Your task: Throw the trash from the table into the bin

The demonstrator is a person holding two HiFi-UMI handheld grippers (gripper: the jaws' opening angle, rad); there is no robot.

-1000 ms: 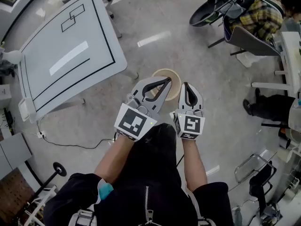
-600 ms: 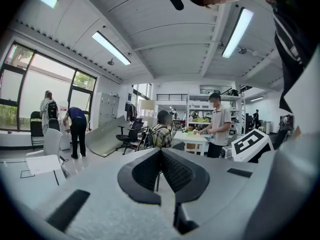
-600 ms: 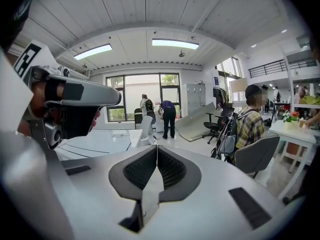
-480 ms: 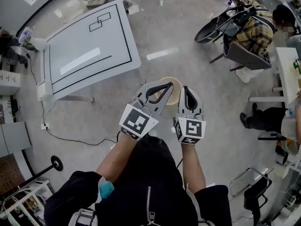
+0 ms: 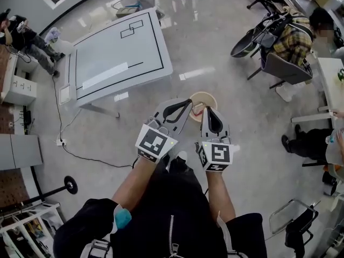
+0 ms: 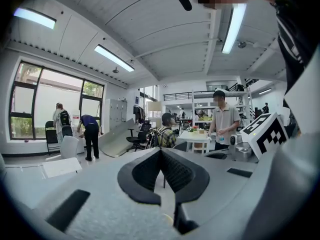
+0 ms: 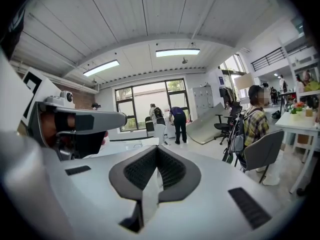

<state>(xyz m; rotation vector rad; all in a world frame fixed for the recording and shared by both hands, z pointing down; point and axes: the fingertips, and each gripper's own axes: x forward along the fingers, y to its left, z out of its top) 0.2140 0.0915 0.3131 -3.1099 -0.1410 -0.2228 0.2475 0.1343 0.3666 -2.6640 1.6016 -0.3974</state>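
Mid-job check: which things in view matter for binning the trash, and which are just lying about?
Job: round beige bin on the floor; white table with black lines; left tongs, right tongs, both shut.
Lying about: grey office chair; black disc-footed stand.

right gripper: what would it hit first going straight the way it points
Nothing close: past the right gripper the way looks free as far as the white chair by the window, though depth is unclear.
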